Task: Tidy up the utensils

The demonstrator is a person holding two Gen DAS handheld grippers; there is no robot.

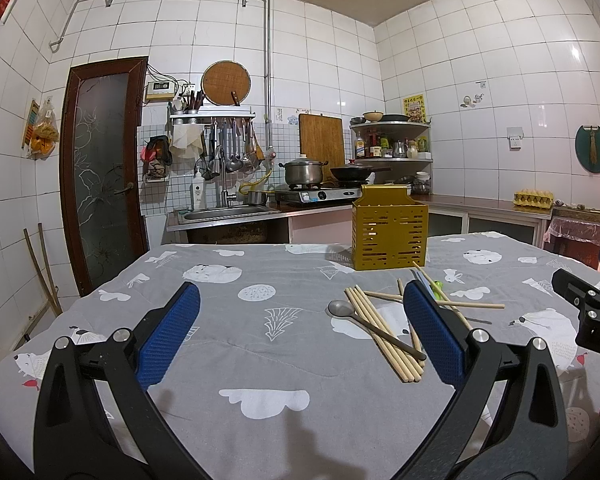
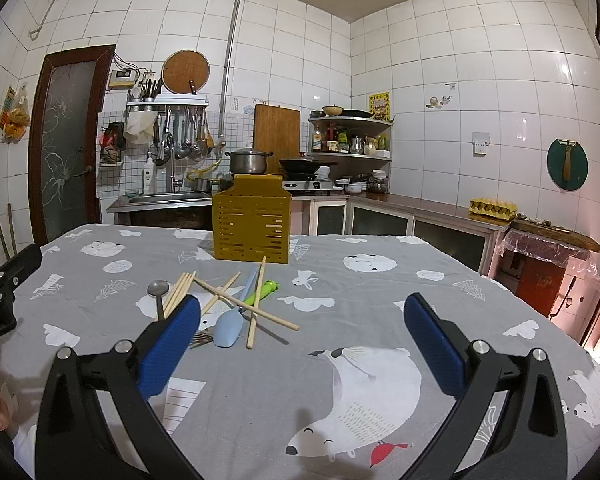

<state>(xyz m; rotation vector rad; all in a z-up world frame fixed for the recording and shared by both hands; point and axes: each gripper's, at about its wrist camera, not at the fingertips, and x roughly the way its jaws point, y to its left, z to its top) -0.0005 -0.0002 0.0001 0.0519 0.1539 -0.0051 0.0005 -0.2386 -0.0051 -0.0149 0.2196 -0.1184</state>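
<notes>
While both claws hang wide open and empty over the desk (image 1: 260,380), I see the chopsticks (image 1: 384,340), spoon (image 1: 340,308) and blue spatula (image 2: 229,330) scattered short of the yellow holder (image 1: 389,234). From my left claw (image 1: 300,336) the pile lies ahead-right, its bundle running toward me; from my right claw (image 2: 302,344) it lies ahead-left, about equally near.

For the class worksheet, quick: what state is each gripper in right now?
Left gripper: open, holding nothing, above the tablecloth.
Right gripper: open, holding nothing; the chopsticks lie untouched.
</notes>
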